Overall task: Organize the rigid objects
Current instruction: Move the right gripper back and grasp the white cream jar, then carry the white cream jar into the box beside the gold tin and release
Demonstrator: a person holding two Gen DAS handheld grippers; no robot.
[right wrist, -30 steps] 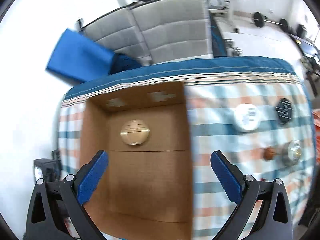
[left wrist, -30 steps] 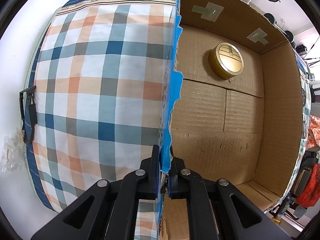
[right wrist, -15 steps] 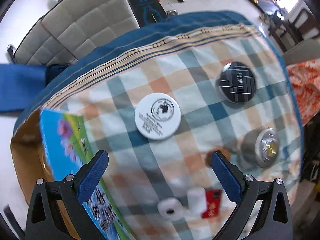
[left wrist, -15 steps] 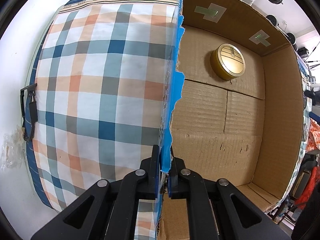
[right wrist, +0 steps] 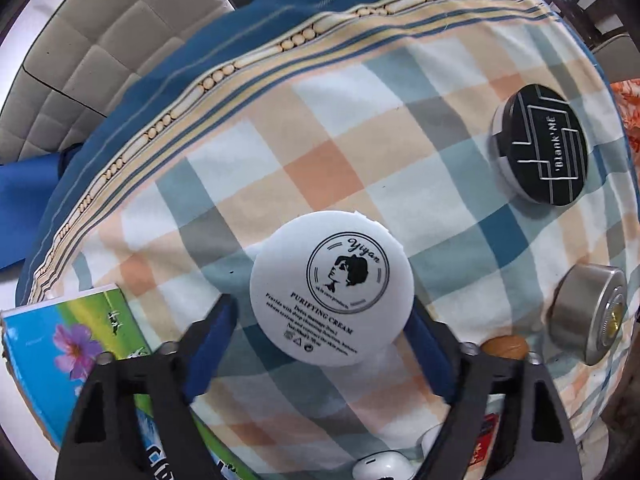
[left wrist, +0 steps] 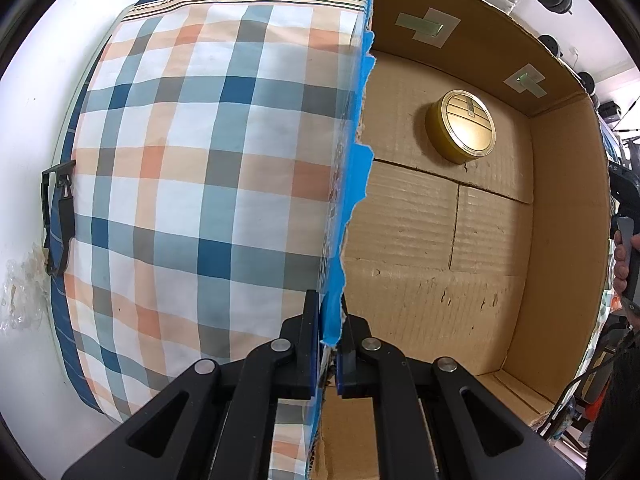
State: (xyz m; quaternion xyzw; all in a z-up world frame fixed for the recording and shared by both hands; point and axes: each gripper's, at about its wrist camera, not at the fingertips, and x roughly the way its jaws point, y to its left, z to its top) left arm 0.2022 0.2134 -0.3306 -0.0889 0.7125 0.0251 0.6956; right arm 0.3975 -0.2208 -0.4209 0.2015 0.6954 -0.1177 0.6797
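Checked tablecloth [right wrist: 328, 168]: black tin [right wrist: 544, 144], silver jar [right wrist: 588, 312].

Below the right gripper [right wrist: 322, 354], its black frame covers most of a white earbud case [right wrist: 380, 470] and a red item [right wrist: 486, 444], both cut by the picture's bottom edge. Beside its right finger, a small brown object [right wrist: 505, 346] is half hidden. The white cream jar [right wrist: 332, 288] hides both fingertips. Far right of the left gripper [left wrist: 329, 356], the picture's edge cuts off a hand [left wrist: 622, 264].
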